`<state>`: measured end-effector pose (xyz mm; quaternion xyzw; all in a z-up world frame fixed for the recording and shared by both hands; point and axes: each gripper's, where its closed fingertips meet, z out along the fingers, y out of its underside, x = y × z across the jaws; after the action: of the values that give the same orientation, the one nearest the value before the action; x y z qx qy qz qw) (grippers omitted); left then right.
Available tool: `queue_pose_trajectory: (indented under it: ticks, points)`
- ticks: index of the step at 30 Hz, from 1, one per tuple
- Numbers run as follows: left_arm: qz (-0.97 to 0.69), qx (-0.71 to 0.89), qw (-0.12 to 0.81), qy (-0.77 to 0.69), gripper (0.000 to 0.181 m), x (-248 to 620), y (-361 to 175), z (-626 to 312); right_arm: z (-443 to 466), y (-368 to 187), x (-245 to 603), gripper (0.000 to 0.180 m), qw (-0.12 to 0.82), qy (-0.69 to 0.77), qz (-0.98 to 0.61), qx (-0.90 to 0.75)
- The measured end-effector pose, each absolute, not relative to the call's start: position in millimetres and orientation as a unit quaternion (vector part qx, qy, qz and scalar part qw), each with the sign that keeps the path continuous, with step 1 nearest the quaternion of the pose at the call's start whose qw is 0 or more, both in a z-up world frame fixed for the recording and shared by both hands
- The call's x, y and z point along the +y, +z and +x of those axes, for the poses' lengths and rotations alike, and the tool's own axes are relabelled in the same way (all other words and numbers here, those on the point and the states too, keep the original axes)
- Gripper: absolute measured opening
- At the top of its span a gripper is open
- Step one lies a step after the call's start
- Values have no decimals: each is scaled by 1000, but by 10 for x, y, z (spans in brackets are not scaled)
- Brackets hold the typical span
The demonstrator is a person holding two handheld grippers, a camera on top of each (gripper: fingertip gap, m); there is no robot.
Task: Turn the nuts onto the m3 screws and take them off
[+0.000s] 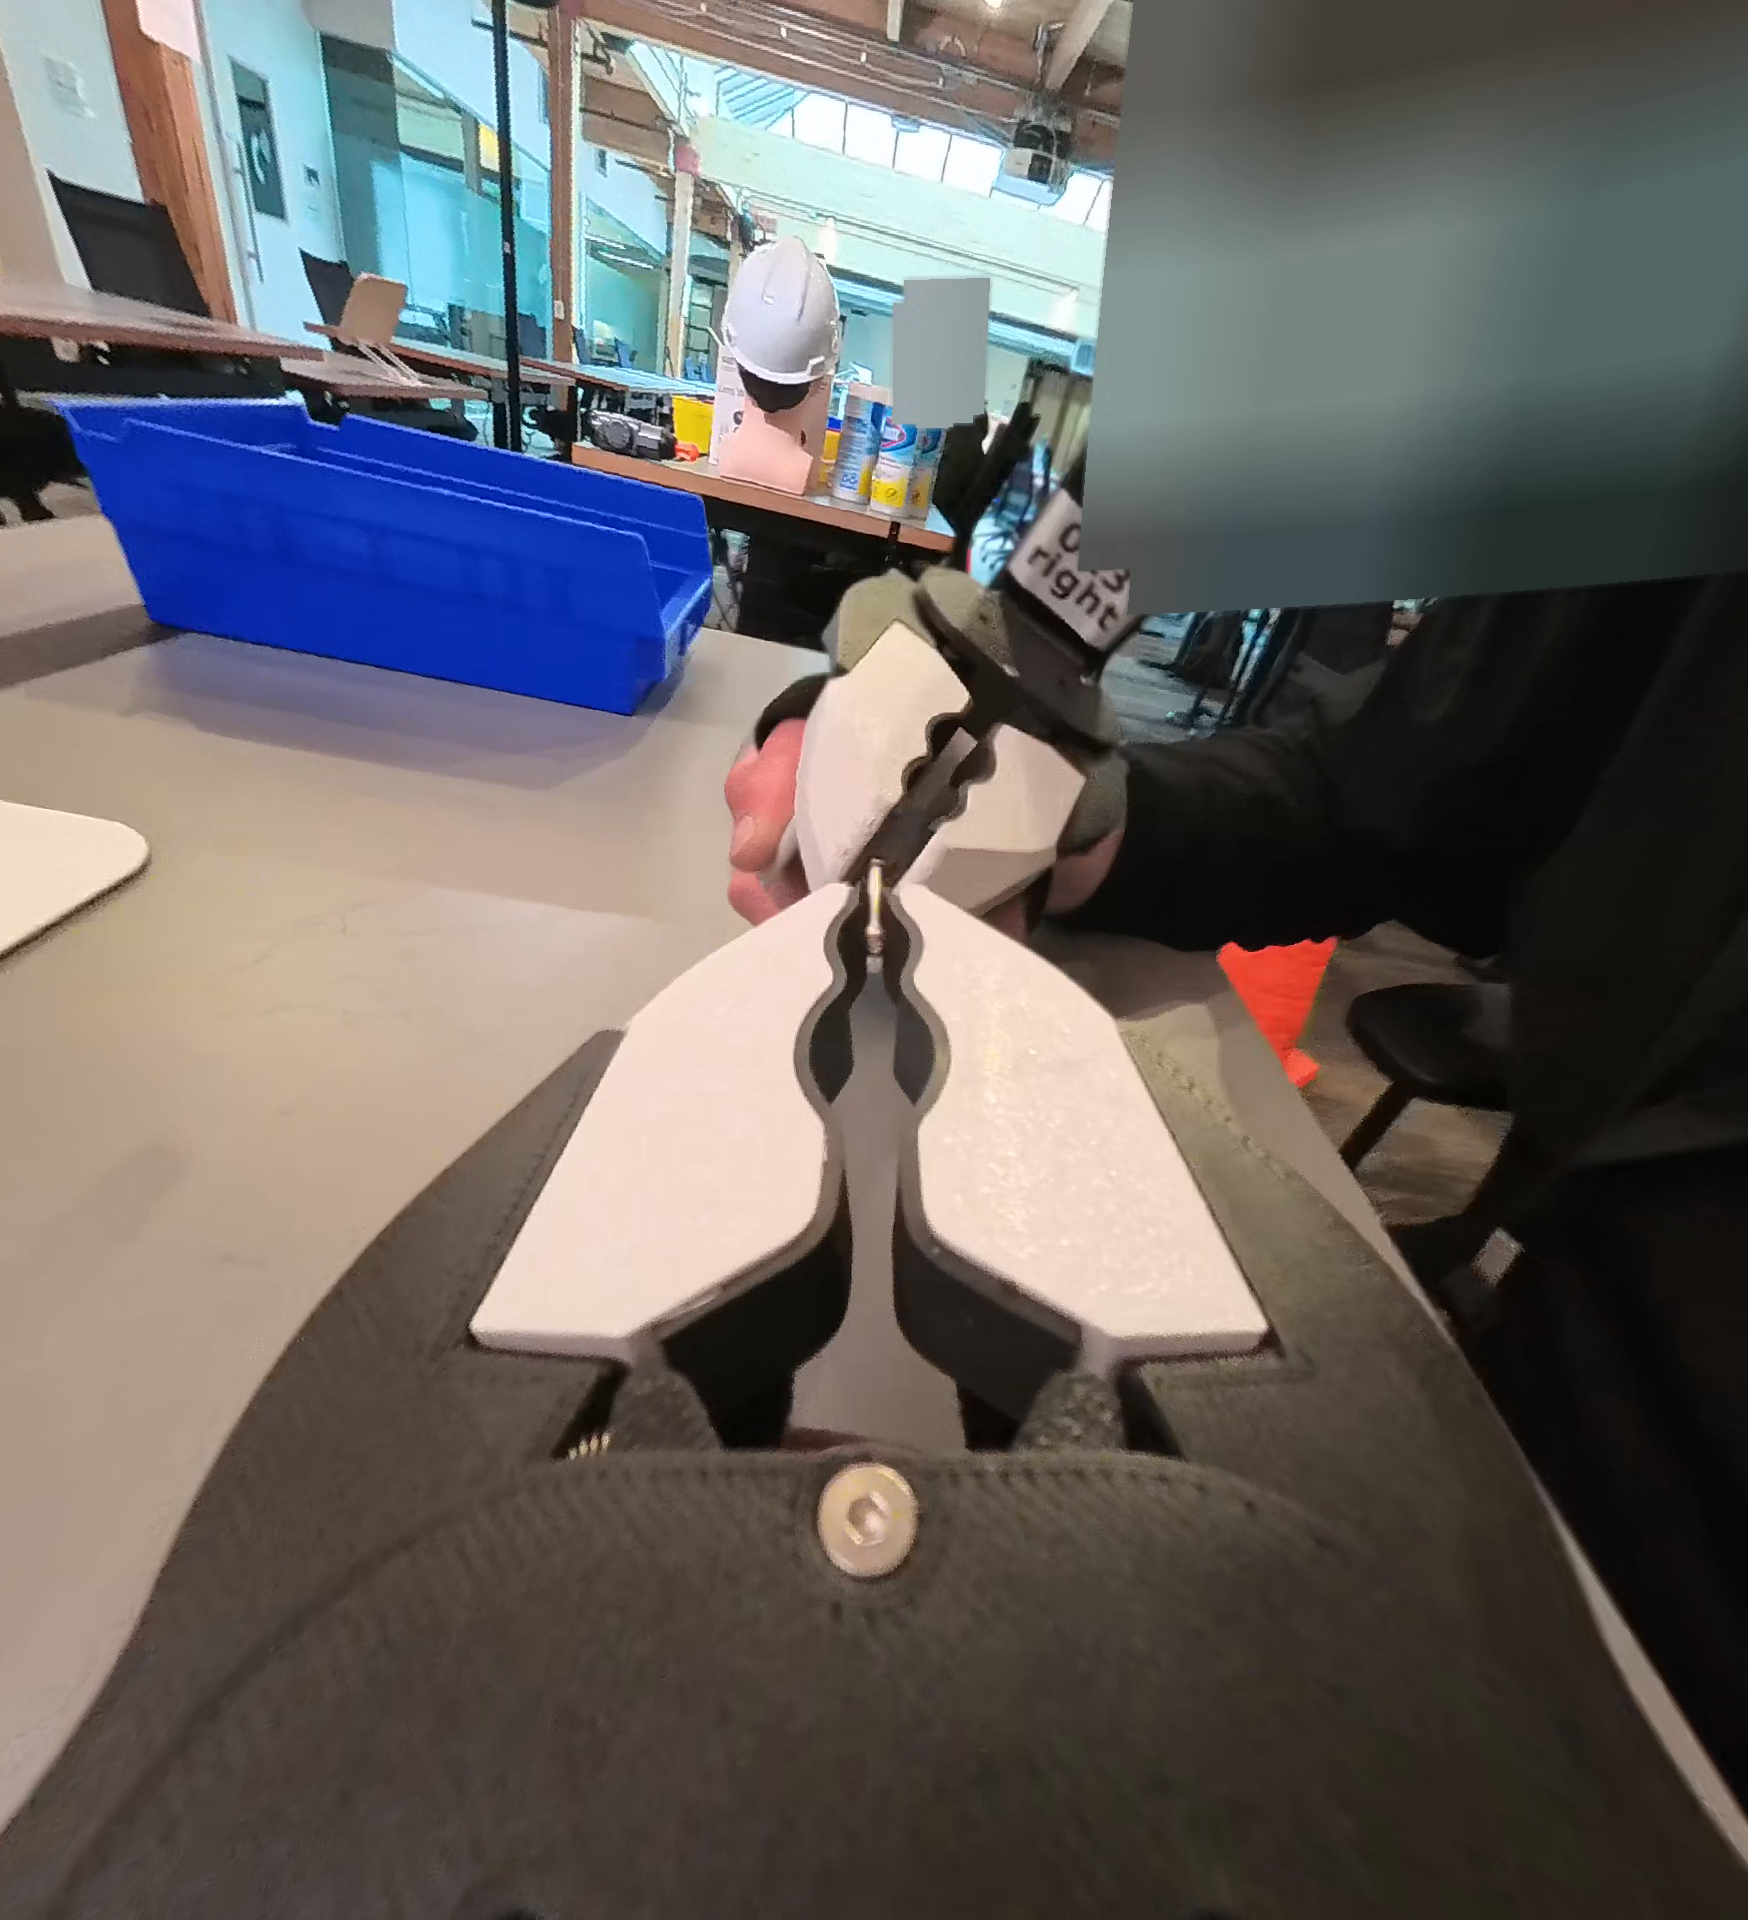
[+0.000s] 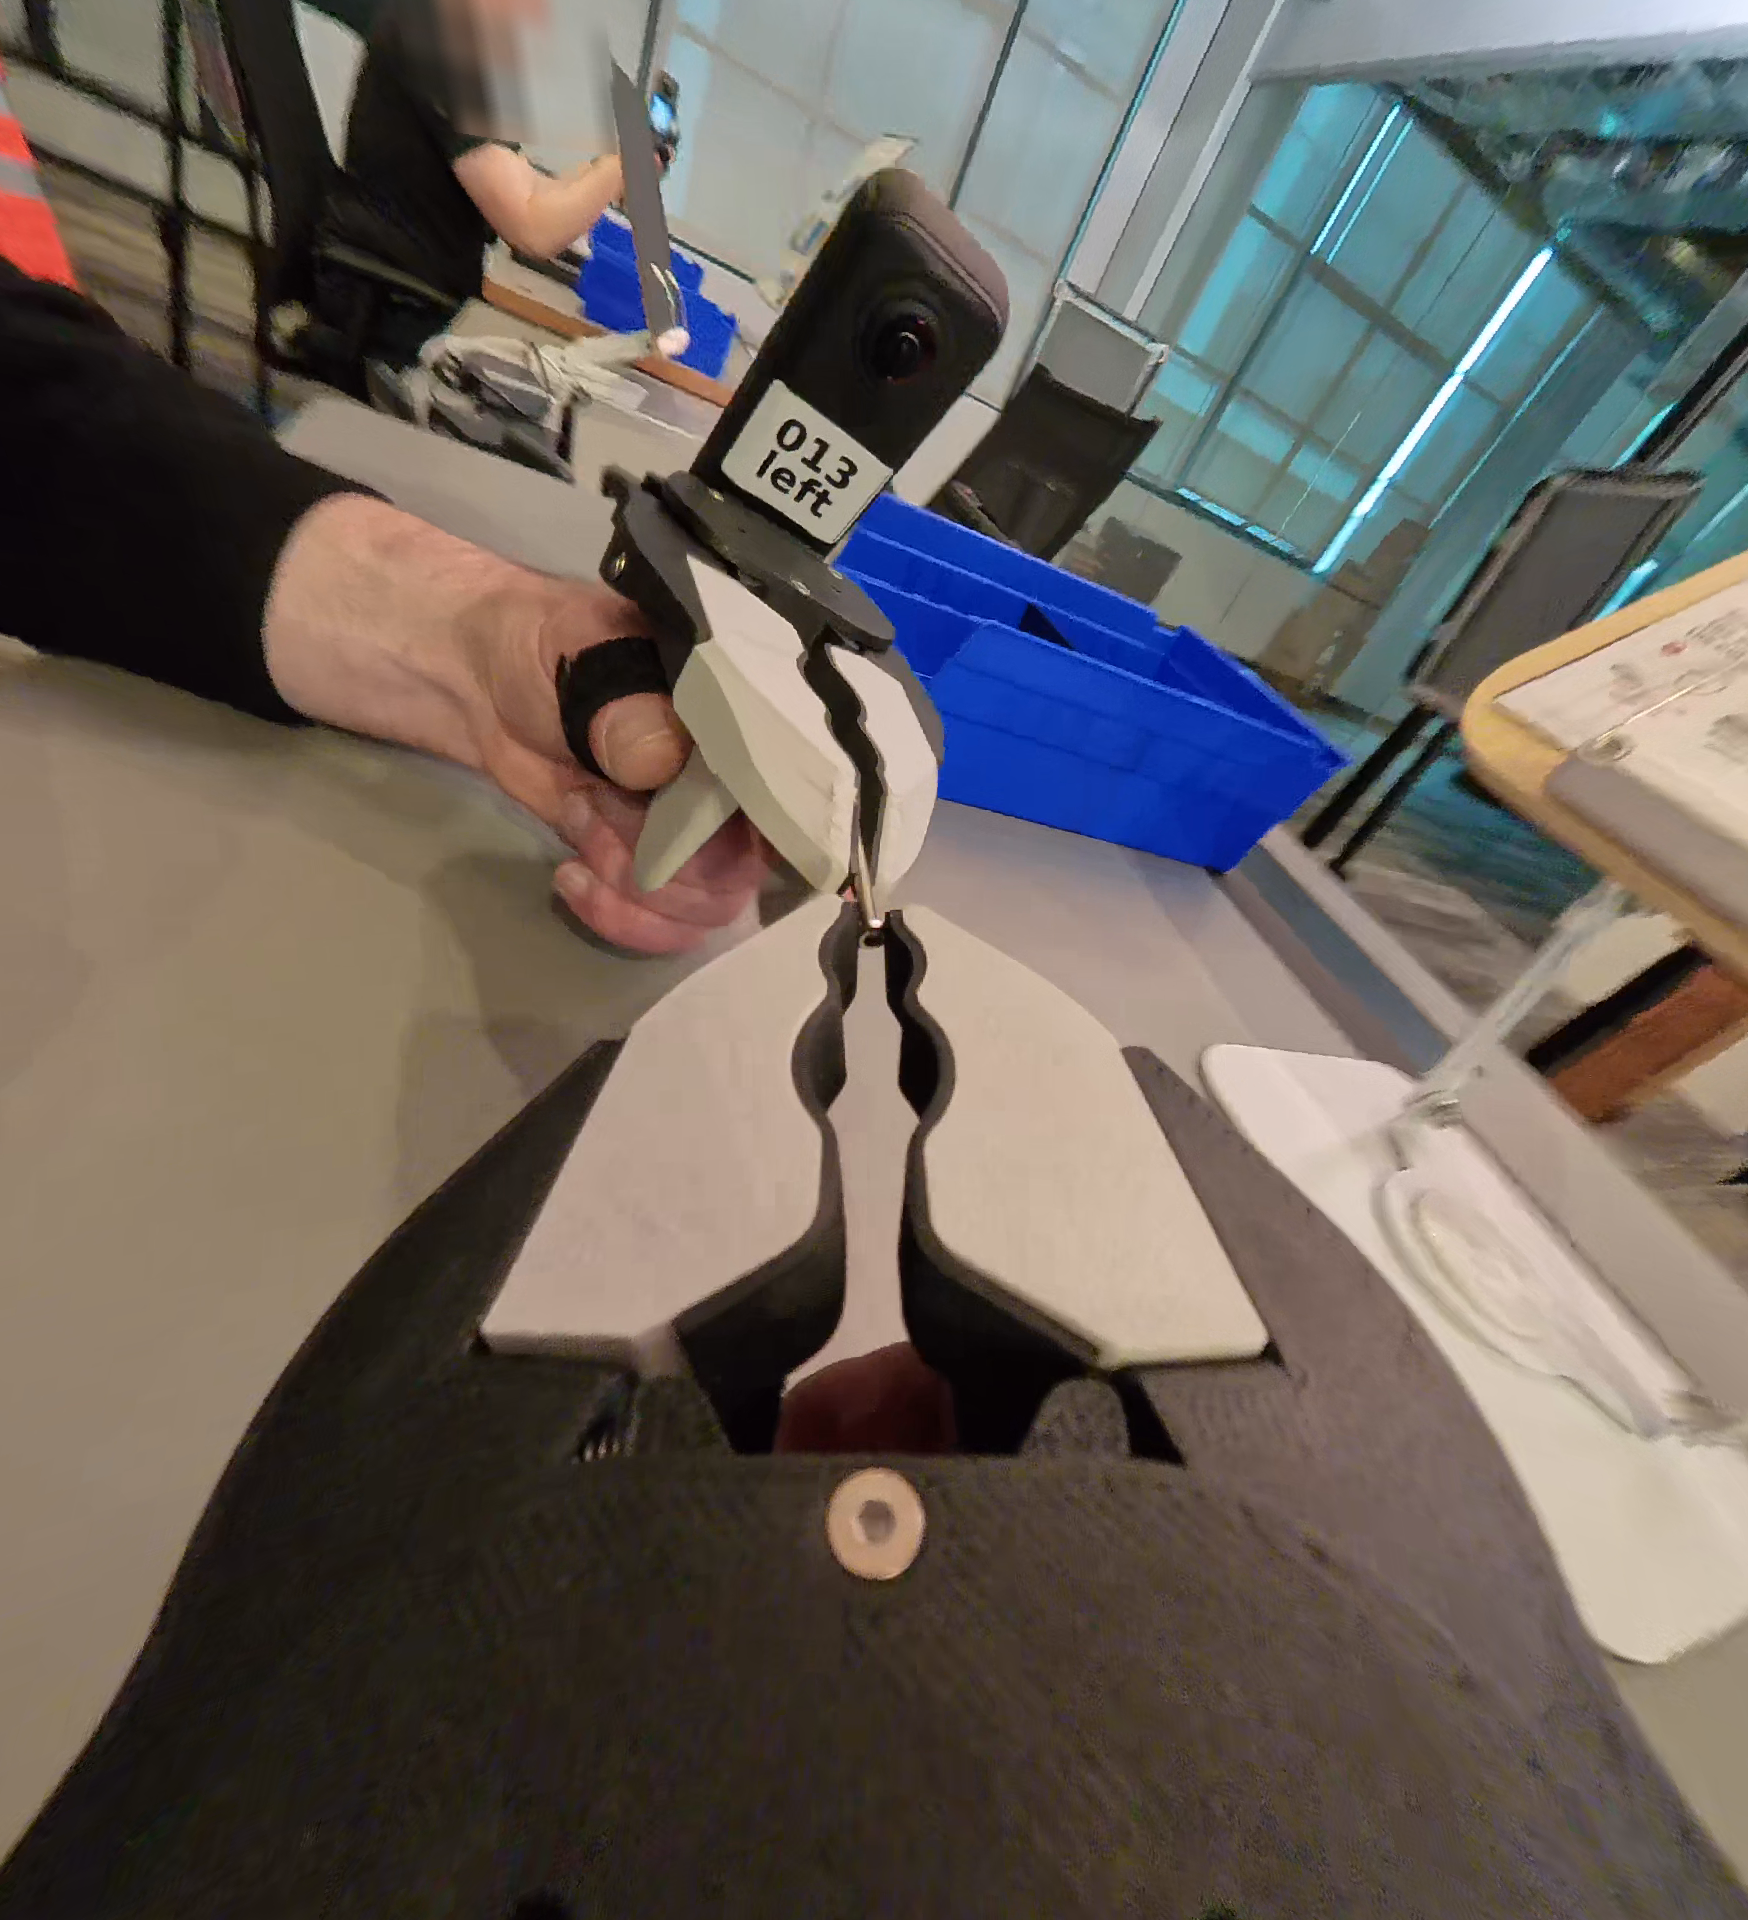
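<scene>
Both grippers meet tip to tip above the grey table point(image 1: 257, 1039), near its edge on the person's side. Left gripper point(image 1: 875, 940) has its fingers pressed together on a thin metal screw point(image 1: 877, 920), which runs from its tips across to the right gripper point(image 1: 891, 857). That one, in its own view point(image 2: 872, 928), is pinched on the screw's far end point(image 2: 867, 902), where a small dark bit, perhaps the nut, is too tiny to make out. From the right wrist view the left gripper point(image 2: 865, 873) stands steeply tilted, a hand point(image 2: 537, 727) wrapped around its grip.

Behind the screw a blue bin point(image 1: 402, 551) sits on the table, well apart from both tools; its inside is hidden by its wall. A white stand base point(image 2: 1472, 1299) lies on the table beside the right gripper, cut off by the frame's edge in the left view. Bare tabletop lies open between the bin and the grippers. A large blurred patch covers the upper right of the left view.
</scene>
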<state>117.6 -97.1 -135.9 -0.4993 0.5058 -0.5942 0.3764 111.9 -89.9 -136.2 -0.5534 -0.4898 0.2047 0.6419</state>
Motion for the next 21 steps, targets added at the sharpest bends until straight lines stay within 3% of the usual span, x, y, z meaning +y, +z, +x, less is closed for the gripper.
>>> queue_pose_trajectory:
  ticks: [9, 21]
  points:
    - [-515, 412, 312, -684, 2, -865, -1218, 1143, 1168, -1302, -843, 5, 691, 21, -492, -529]
    - [-522, 443, 321, -654, 2, -905, -1294, 1176, 1176, -1286, -850, 5, 682, 107, -522, -501]
